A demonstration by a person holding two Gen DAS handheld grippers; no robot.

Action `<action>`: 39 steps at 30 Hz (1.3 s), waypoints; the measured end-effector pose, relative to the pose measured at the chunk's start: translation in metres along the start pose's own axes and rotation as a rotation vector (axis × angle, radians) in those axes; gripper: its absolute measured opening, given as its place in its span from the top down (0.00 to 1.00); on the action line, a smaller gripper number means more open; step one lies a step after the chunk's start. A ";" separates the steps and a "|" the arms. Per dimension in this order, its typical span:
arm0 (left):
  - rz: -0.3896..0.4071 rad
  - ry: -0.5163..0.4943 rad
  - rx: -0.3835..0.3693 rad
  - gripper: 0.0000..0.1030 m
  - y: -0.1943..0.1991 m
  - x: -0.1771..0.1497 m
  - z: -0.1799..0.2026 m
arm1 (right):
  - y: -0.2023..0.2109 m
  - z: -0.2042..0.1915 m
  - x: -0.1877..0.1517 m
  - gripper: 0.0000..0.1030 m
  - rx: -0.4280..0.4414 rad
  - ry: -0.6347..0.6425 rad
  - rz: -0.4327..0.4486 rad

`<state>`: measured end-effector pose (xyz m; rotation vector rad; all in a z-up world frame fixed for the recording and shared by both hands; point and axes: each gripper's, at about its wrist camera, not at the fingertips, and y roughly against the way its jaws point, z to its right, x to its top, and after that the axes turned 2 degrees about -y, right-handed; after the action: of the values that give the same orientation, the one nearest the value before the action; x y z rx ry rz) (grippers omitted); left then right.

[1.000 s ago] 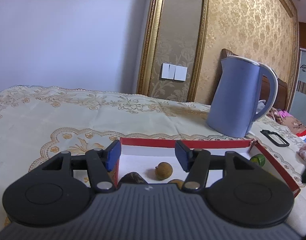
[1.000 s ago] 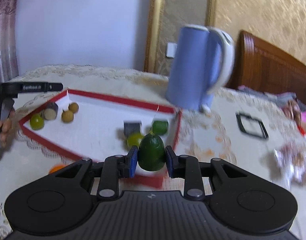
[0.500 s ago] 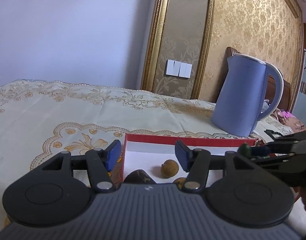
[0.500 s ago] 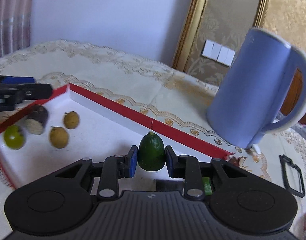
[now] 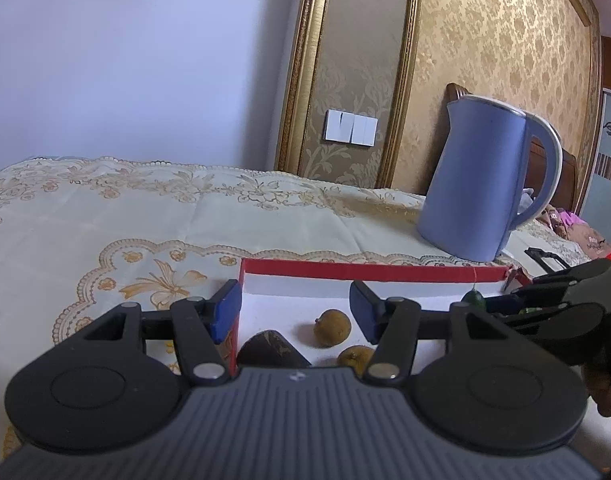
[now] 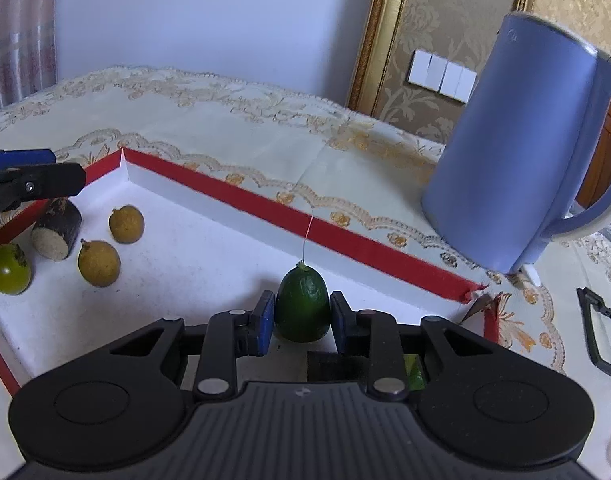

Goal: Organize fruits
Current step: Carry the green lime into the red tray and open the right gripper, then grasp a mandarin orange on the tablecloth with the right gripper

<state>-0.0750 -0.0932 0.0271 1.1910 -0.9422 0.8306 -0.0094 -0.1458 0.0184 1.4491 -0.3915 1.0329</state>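
Fruits are being gathered in the red-edged tray [image 6: 385, 246], which is sitting on the worktop [image 6: 233, 120] with its lacy cloth. The right gripper [image 6: 301, 318] is holding a dark green lime [image 6: 302, 304] over the white floor of the tray, most likely so it can be put down with the others. The lime is sitting right between the two blue fingers [image 6: 265, 322], which are pressing on it from both sides, and its little stem is pointing away from the camera. Two brown round fruits [image 6: 126, 224] are lying near the far left corner of the tray, beside a short dark chunk with a pale cut end [image 6: 57, 234] and a yellow-green fruit [image 6: 9, 268]. Something green is also peeking out under the right gripper, maybe another fruit, but it is too hidden to tell. The left gripper [image 5: 295, 312] is waiting at that left corner with its fingers partly apart and nothing between them. A blue kettle [image 6: 517, 152] is standing on the cloth just past the tray's far edge.
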 end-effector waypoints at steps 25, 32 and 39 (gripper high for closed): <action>-0.024 -0.007 0.007 0.43 -0.004 -0.003 -0.001 | 0.025 -0.001 0.001 0.55 -0.039 -0.003 0.048; -0.006 -0.024 0.022 0.30 -0.002 -0.005 0.003 | 0.110 -0.010 -0.014 0.26 -0.010 -0.022 0.247; 0.041 -0.051 0.058 0.07 0.002 -0.005 0.010 | 0.171 -0.010 -0.068 0.26 -0.031 -0.065 0.283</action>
<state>-0.0804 -0.1026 0.0241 1.2516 -0.9926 0.8683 -0.1799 -0.1920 0.0706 1.4282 -0.6714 1.2007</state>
